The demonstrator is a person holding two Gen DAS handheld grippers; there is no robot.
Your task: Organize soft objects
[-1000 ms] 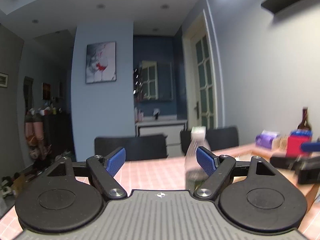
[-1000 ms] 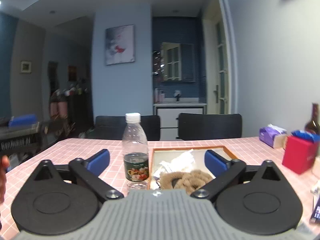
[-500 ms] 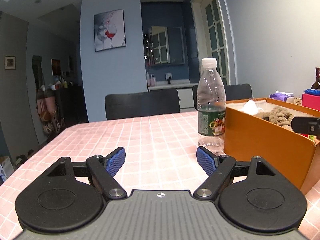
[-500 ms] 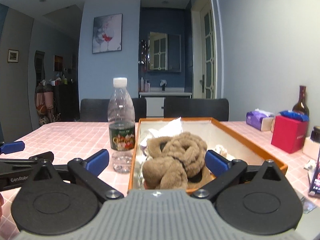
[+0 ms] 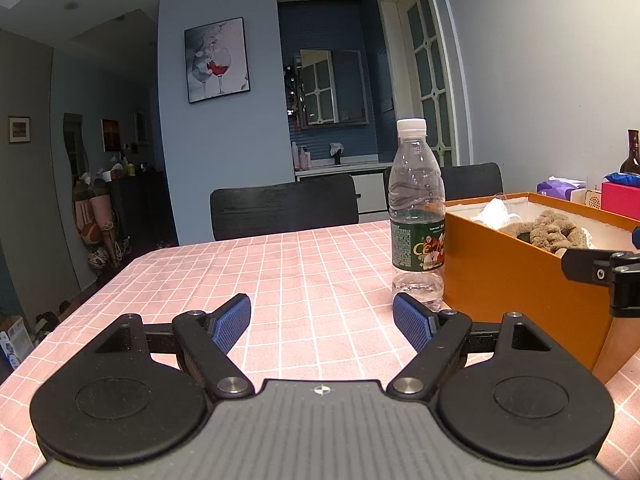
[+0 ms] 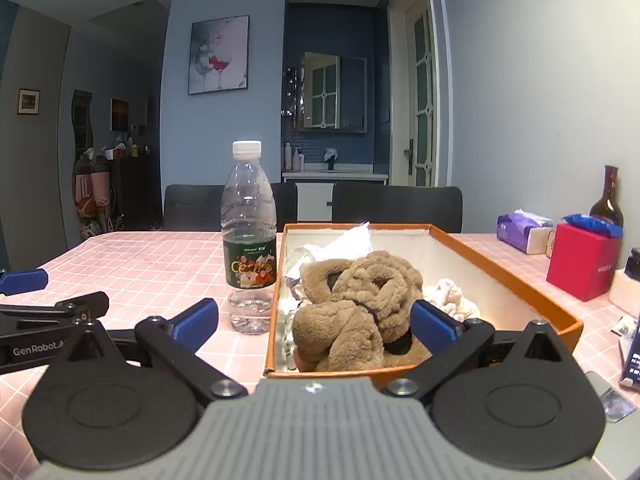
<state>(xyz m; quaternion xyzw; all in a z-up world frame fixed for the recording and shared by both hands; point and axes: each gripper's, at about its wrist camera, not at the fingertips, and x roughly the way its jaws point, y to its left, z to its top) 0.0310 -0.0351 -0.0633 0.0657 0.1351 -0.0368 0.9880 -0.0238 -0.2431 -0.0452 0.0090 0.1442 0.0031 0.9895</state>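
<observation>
A pink checked tablecloth (image 5: pixel 312 280) covers the table, with black chairs (image 5: pixel 284 210) behind and a wine-glass picture (image 5: pixel 217 61) on the blue wall. Both the left gripper (image 5: pixel 322 322) and right gripper (image 6: pixel 314 320) are spread wide, holding nothing. The brown plush toy (image 6: pixel 356 304) lies in the orange box (image 6: pixel 520 284), beside a water bottle (image 6: pixel 250 240).
</observation>
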